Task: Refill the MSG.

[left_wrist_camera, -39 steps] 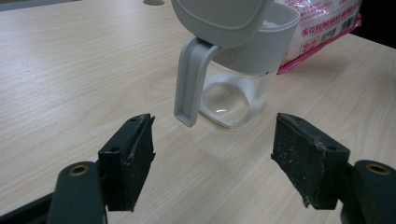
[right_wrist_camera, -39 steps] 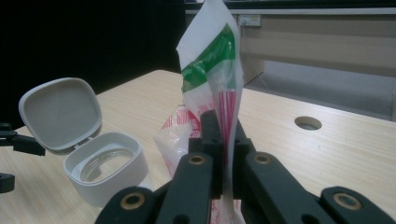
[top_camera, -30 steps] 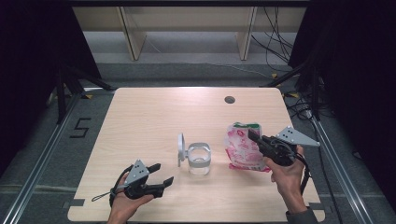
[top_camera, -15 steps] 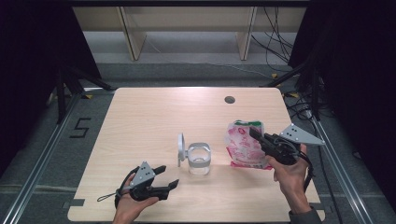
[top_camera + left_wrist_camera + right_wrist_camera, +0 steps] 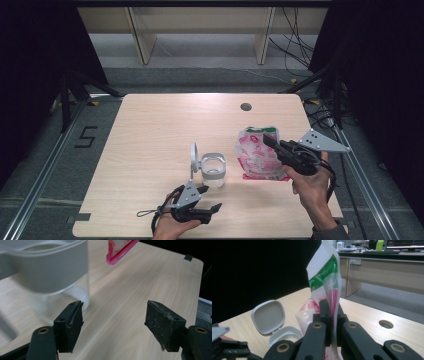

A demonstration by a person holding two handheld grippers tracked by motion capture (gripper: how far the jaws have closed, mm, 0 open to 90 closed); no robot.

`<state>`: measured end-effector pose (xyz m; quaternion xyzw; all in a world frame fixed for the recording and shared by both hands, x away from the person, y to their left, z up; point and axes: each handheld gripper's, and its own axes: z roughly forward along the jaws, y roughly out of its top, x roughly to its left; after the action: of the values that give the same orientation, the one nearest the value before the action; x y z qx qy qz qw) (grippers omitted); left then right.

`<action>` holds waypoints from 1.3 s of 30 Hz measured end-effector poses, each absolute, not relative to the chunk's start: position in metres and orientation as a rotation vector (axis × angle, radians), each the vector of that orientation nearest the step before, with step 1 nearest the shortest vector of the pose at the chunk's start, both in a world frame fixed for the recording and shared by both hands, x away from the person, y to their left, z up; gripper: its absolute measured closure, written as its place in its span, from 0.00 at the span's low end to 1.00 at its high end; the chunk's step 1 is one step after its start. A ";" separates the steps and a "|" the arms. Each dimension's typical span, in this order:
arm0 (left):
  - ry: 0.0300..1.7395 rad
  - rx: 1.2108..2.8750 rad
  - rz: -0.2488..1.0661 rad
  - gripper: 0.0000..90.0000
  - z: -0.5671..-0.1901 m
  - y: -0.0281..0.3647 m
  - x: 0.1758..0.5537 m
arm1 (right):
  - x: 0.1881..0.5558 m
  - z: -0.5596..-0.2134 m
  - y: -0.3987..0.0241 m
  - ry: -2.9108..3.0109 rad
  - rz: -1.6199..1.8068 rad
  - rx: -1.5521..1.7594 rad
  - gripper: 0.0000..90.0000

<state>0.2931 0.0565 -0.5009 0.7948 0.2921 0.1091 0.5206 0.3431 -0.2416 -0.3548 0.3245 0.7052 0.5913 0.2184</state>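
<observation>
A clear plastic jar (image 5: 213, 169) stands mid-table with its grey hinged lid (image 5: 194, 159) swung open to the left. My left gripper (image 5: 210, 198) lies low just in front of the jar, open, with nothing between its jaws. In the left gripper view the jar (image 5: 50, 272) looms close at upper left, beside the left gripper (image 5: 115, 322). My right gripper (image 5: 268, 141) is shut on a red, white and green pouch (image 5: 256, 152), held upright to the right of the jar. In the right gripper view the right gripper (image 5: 331, 312) pinches the pouch (image 5: 324, 282), with the jar (image 5: 287, 336) and lid (image 5: 268, 316) beyond.
The light wooden table (image 5: 165, 125) has a round cable hole (image 5: 245, 106) at the back right. Metal rails run along both sides of the table, and wooden shelving legs stand on the floor behind it.
My left gripper has slid right along the front of the table, up to the jar. My right gripper has lifted the pouch a little.
</observation>
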 end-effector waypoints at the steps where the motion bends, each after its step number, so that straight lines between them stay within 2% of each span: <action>1: 0.688 1.914 0.259 0.33 -0.501 0.050 0.293 | 0.343 -0.353 -0.241 1.944 1.622 0.883 1.00; 4: 0.667 1.910 0.206 0.33 -0.501 0.032 0.296 | 0.341 -0.350 -0.240 1.938 1.645 0.876 1.00; 14: 0.712 1.914 0.298 0.31 -0.503 -0.004 0.306 | 0.327 -0.340 -0.236 1.966 1.672 0.852 1.00; 17: 0.714 1.883 0.292 0.32 -0.502 -0.013 0.308 | 0.324 -0.339 -0.234 1.976 1.679 0.831 1.00; 22: 0.704 1.879 0.361 0.34 -0.500 -0.022 0.313 | 0.318 -0.339 -0.228 1.996 1.694 0.822 1.00; 26: 0.672 1.876 0.472 0.52 -0.501 -0.031 0.311 | 0.319 -0.340 -0.223 2.008 1.685 0.804 1.00; 27: 0.651 1.868 0.488 0.58 -0.501 -0.032 0.312 | 0.319 -0.340 -0.222 2.007 1.671 0.799 1.00; 30: 0.666 1.827 0.521 0.69 -0.503 -0.035 0.315 | 0.321 -0.339 -0.218 2.011 1.623 0.791 1.00; 33: 0.676 1.831 0.563 0.73 -0.502 -0.039 0.316 | 0.328 -0.337 -0.216 2.019 1.614 0.800 1.00; 39: 0.713 1.785 0.516 0.74 -0.501 -0.040 0.320 | 0.342 -0.331 -0.209 2.049 1.620 0.838 1.00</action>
<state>0.3197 -0.0398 -0.5007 0.7524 0.3004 0.2176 0.5443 0.3415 -0.2088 -0.3312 0.2995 0.7321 0.5788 0.1981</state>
